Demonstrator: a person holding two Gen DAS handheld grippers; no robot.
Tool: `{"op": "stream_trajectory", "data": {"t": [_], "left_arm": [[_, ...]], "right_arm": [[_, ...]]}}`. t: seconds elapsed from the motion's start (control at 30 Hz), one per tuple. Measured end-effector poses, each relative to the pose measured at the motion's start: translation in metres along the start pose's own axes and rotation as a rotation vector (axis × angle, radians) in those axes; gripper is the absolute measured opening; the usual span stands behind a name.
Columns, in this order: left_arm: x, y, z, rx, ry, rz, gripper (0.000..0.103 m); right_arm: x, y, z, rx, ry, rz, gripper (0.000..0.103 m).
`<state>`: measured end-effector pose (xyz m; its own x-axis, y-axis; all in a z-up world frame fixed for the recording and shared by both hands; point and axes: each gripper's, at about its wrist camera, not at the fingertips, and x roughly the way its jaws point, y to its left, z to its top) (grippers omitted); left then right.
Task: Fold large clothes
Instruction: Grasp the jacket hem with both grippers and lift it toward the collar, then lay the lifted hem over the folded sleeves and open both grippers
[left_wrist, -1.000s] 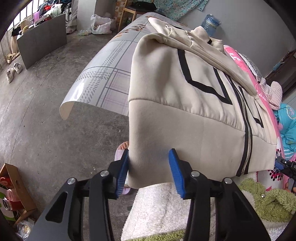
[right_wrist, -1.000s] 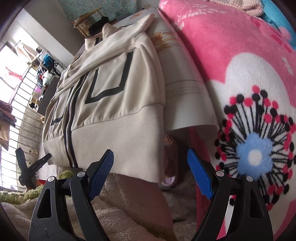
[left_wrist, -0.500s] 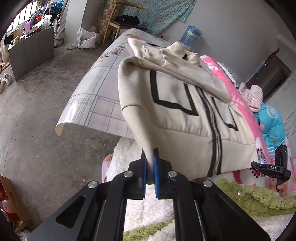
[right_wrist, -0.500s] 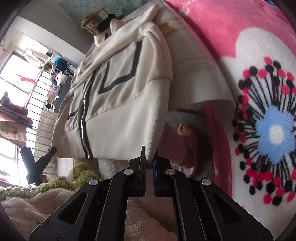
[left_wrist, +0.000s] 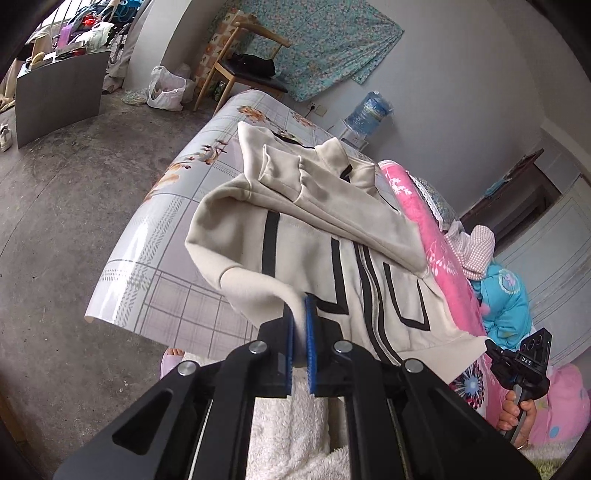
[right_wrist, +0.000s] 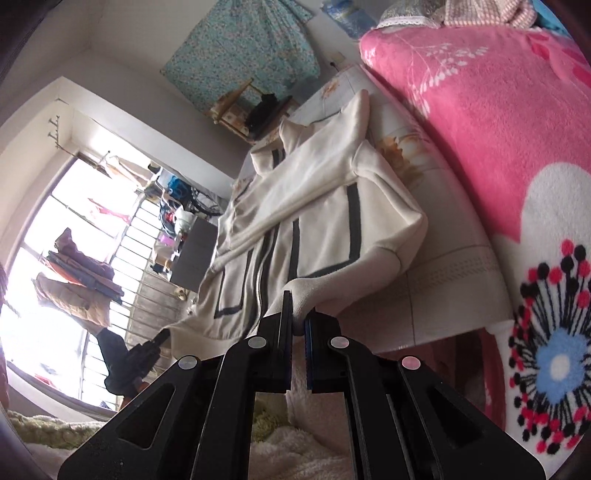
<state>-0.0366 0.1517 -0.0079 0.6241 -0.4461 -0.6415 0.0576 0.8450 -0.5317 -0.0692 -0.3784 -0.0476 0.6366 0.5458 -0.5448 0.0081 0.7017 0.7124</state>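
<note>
A cream zip-up jacket (left_wrist: 310, 236) with black line trim lies front-up on a bed, sleeves folded across its chest. My left gripper (left_wrist: 300, 325) is shut on the jacket's hem at its left corner, and that corner hangs lifted off the bed. In the right wrist view the same jacket (right_wrist: 325, 221) shows sideways, and my right gripper (right_wrist: 298, 317) is shut on the opposite hem corner, also raised. The other gripper (left_wrist: 524, 363) shows at the right edge of the left wrist view, held in a hand.
The bed carries a glossy checked floral sheet (left_wrist: 173, 251) and a pink flowered blanket (right_wrist: 480, 122) beside the jacket. A wooden chair (left_wrist: 247, 70), a grey board (left_wrist: 59, 92) and a water bottle (left_wrist: 369, 114) stand around a bare concrete floor. Fluffy white clothing is under both grippers.
Both grippers went from open around the hem corners to shut on them. Both then rose, lifting the jacket's bottom edge off the bed.
</note>
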Motion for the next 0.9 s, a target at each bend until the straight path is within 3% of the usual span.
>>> {"op": "stream_trajectory", "data": {"t": [0.23,0.4,0.9], "left_arm": [[0.020,0.019,0.025,-0.099,-0.037,0.013,0.005],[0.036,0.021,0.046,-0.113,-0.045,0.024,0.005],[0.123,0.038,0.097,-0.126,0.076,0.101,0.006]], "right_arm": [[0.014,-0.011,0.033,0.063,-0.044,0.021,0.003],[0.027,-0.020,0.055,0.099,-0.058,0.032,0.003],[0.087,-0.046,0.107,0.155,-0.008,-0.007,0.003]]}}
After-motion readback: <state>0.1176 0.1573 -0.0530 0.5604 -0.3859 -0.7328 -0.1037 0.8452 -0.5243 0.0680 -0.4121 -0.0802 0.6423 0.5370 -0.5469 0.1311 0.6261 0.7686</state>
